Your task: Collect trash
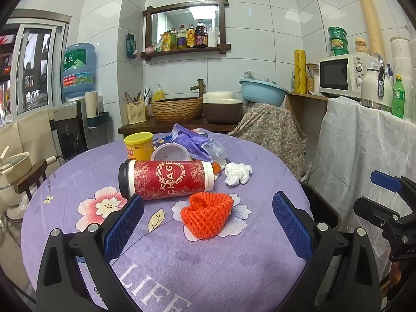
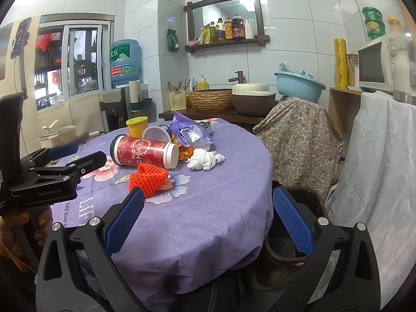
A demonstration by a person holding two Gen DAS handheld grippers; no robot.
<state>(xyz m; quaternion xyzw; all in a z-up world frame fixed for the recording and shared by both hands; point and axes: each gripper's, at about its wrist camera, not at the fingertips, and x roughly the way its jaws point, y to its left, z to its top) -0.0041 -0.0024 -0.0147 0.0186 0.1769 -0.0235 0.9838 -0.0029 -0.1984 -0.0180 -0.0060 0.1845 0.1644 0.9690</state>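
Trash lies on a round table with a purple flowered cloth (image 1: 182,260). A red paper cup (image 1: 166,179) rests on its side, with an orange foam net (image 1: 206,214) just in front of it. A crumpled white tissue (image 1: 238,173) sits to the right. Behind are a yellow can (image 1: 139,145), a white cup (image 1: 170,152) and a purple plastic bag (image 1: 192,140). My left gripper (image 1: 208,199) hovers open over the near table, the net between its fingers' line of sight. My right gripper (image 2: 208,192) is open and holds nothing, at the table's right edge beside a dark bin (image 2: 306,192).
A cloth-covered chair (image 2: 299,135) stands behind the bin, and a white-draped counter (image 1: 364,143) with a microwave (image 1: 340,74) is on the right. A sink counter (image 1: 176,109) lies beyond the table. A water dispenser (image 1: 75,119) is at the left. A hand (image 2: 23,223) holds the left gripper (image 2: 89,152).
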